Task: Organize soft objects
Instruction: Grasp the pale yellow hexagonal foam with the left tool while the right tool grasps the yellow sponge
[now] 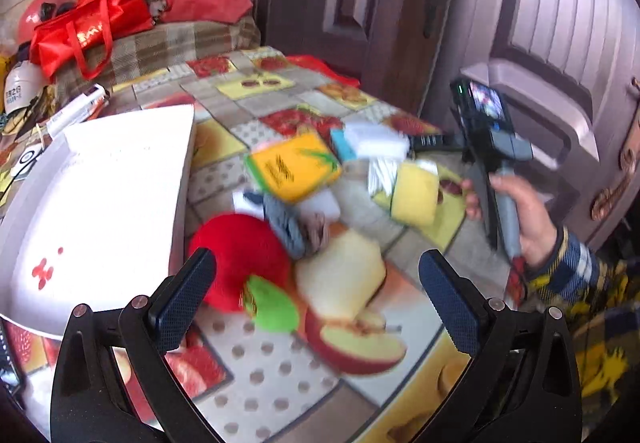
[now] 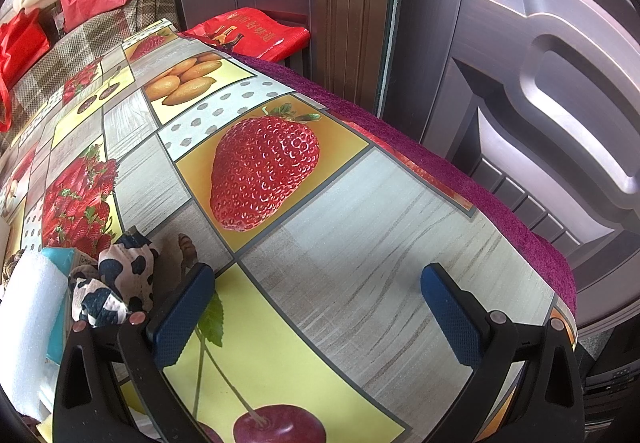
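Observation:
In the left wrist view a red plush apple with a green leaf lies beside a white box. Behind it lie grey socks, a yellow-green tissue pack, a yellow sponge and a white foam block. My left gripper is open and empty, just above the plush apple. My right gripper is open and empty over bare tablecloth; a hand holds it at the right of the left wrist view. A cow-print cloth and the white foam block lie to its left.
The table wears a fruit-print cloth over a purple one, its edge close to dark doors. Red bags and a plaid-covered pile stand at the back. Pens and clutter lie behind the box.

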### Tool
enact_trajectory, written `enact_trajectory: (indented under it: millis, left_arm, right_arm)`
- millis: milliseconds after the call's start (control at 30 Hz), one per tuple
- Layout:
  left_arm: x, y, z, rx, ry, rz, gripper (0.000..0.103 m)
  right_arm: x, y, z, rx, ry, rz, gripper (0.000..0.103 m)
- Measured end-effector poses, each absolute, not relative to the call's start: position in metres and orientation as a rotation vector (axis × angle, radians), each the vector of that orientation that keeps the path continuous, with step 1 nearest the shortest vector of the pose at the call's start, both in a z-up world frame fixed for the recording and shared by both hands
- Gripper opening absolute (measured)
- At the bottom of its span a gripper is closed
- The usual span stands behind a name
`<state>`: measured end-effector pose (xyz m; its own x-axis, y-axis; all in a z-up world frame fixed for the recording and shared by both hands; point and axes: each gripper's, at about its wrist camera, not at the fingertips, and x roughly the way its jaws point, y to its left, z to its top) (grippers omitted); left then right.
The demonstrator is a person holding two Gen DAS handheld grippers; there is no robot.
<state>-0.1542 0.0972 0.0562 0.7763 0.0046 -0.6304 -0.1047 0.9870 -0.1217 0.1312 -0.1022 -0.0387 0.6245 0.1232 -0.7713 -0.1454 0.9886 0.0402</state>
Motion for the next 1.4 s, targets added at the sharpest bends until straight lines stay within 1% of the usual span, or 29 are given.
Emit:
enact_trajectory:
  millis: [67, 233, 400, 533, 600, 633, 700, 733, 800, 867, 900, 967, 1000, 1133, 1300, 1400]
  left_arm:
    - [-0.156, 0.090, 0.050, -0.146, 0.707, 0.026, 0.099]
    - [-0.146, 0.070, 0.035, -0.148, 0.774, -0.062, 0.098]
    - [-0.121, 0.061, 0.013, -0.121, 0.890, 0.015, 0.098]
    - [-0.106, 0.064, 0.009, -0.167, 0.907, 0.029, 0.098]
    - [-0.099, 0.059, 0.009, -0.142, 0.909, 0.030, 0.098]
    - [-0.095, 0.055, 0.009, -0.121, 0.910, 0.036, 0.096]
    - [-0.087, 0.053, 0.007, -0.102, 0.921, 0.036, 0.071]
    - [-0.085, 0.053, 0.005, -0.098, 0.930, 0.036, 0.063]
    - [-0.086, 0.050, 0.005, -0.062, 0.924, 0.039, 0.062]
    - [-0.089, 0.048, 0.004, -0.040, 0.923, 0.034, 0.062]
    - [-0.090, 0.048, 0.004, -0.041, 0.923, 0.032, 0.062]
    - [-0.090, 0.049, 0.004, -0.042, 0.921, 0.031, 0.062]
    - [-0.090, 0.050, 0.004, -0.044, 0.919, 0.029, 0.062]
    - [-0.090, 0.050, 0.008, -0.063, 0.895, 0.011, 0.062]
    - [-0.093, 0.050, 0.012, -0.085, 0.887, -0.005, 0.062]
    - [-0.091, 0.050, 0.010, -0.085, 0.901, 0.003, 0.062]
  right_arm:
    - [0.131, -0.102, -0.039, -0.027, 0.883, 0.155, 0.103]
    - [0.131, -0.102, -0.039, -0.027, 0.883, 0.155, 0.103]
    - [0.131, -0.102, -0.039, -0.027, 0.883, 0.155, 0.103]
    - [0.131, -0.102, -0.038, -0.025, 0.883, 0.156, 0.103]
    - [0.131, -0.102, -0.038, -0.023, 0.883, 0.156, 0.103]
    - [0.131, -0.102, -0.038, -0.022, 0.883, 0.157, 0.103]
    - [0.130, -0.104, -0.037, 0.002, 0.874, 0.173, 0.103]
    - [0.128, -0.108, -0.034, 0.036, 0.860, 0.203, 0.103]
    - [0.118, -0.125, -0.024, 0.181, 0.778, 0.357, 0.103]
    - [0.100, -0.144, -0.010, 0.303, 0.621, 0.526, 0.103]
    - [0.088, -0.151, -0.001, 0.319, 0.526, 0.613, 0.103]
    - [0.063, -0.150, 0.016, 0.234, 0.381, 0.768, 0.103]
    - [0.053, -0.145, 0.021, 0.170, 0.363, 0.854, 0.103]
    - [0.020, -0.116, 0.021, -0.082, 0.413, 1.092, 0.103]
    - [-0.031, -0.079, 0.003, -0.500, 0.273, 1.159, 0.103]
    - [-0.045, -0.069, -0.011, -0.660, 0.230, 1.152, 0.103]
